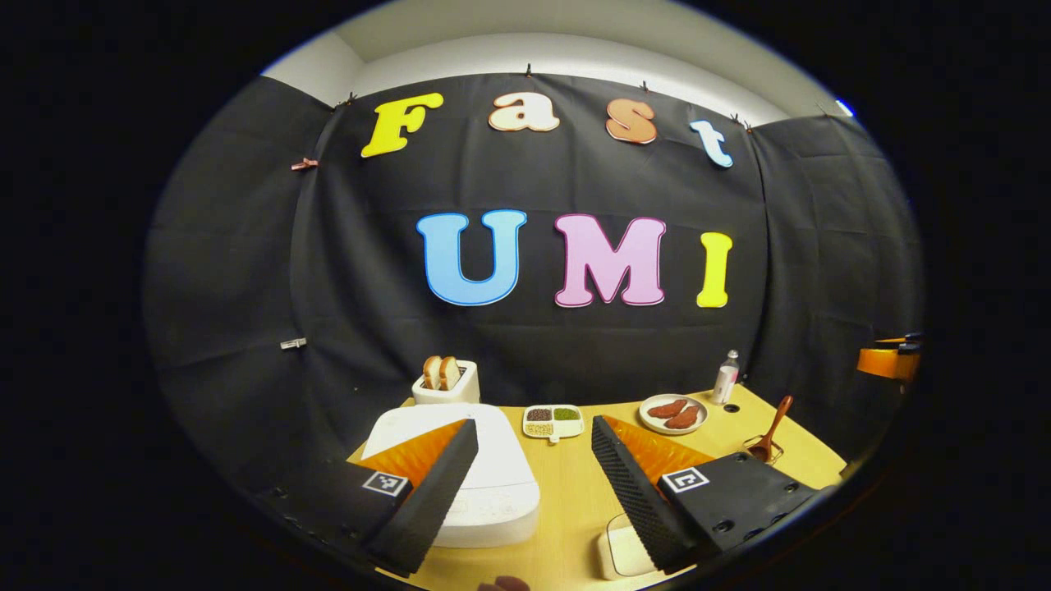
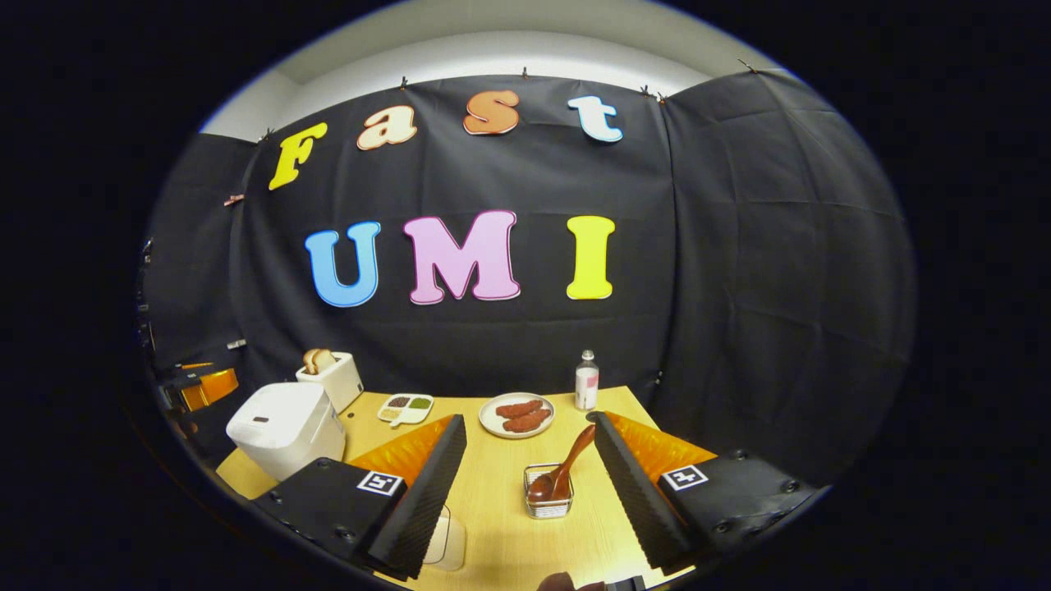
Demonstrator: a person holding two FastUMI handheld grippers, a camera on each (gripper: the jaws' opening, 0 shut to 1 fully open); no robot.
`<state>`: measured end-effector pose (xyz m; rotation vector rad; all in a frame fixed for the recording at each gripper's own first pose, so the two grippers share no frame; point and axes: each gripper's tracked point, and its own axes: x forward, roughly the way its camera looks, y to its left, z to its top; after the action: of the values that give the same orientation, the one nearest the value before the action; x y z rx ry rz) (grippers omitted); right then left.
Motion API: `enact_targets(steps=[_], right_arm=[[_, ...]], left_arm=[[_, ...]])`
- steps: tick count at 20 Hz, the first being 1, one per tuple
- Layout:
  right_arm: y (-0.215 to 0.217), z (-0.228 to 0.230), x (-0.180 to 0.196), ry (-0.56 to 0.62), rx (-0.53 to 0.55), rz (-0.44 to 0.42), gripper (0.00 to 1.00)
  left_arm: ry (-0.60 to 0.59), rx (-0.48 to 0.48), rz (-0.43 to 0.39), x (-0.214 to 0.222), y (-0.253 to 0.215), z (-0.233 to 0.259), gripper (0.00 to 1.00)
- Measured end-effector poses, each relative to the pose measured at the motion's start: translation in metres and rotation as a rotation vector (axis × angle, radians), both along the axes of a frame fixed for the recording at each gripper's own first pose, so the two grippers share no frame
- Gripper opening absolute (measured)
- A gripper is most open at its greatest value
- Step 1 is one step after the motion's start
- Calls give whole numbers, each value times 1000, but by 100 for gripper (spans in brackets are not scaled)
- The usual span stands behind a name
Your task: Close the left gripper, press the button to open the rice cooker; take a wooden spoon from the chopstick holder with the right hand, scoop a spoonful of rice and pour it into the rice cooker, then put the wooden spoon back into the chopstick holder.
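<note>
Cooker (image 1: pixel 460 476) lid down, partly behind left gripper (image 1: pixel 534 460) left finger. Spoon (image 2: pixel 566 468) in holder (image 2: pixel 548 501), between right gripper (image 2: pixel 530 460) fingers. Both spread, empty. Fits start or finish.

Staged kitchen booth, black cloth wall (image 2: pixel 739 246), wooden table (image 2: pixel 493 509), rice cooker (image 2: pixel 283 427), toaster (image 1: pixel 447 384)

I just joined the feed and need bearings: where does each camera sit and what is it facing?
Left gripper view: rides the open left gripper, above the closed rice cooker.
Right gripper view: rides the open right gripper, facing the wooden spoon in the chopstick holder.
Shared: table, toaster, plate, bottle.
</note>
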<state>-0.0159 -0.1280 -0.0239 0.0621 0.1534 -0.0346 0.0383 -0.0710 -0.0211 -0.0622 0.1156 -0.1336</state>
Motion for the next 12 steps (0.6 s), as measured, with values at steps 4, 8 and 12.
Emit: enact_targets(steps=[4, 8, 12], right_arm=[[2, 19, -2, -47, 3, 3, 98], [2, 32, -9, -91, -1, 2, 98], [1, 37, -8, -120, -37, 11, 98]], left_arm=[[-32, -35, -24, -24, -11, 14, 96], [-48, -23, -38, -41, -17, 18, 97], [-40, -22, -40, -51, -20, 19, 97]])
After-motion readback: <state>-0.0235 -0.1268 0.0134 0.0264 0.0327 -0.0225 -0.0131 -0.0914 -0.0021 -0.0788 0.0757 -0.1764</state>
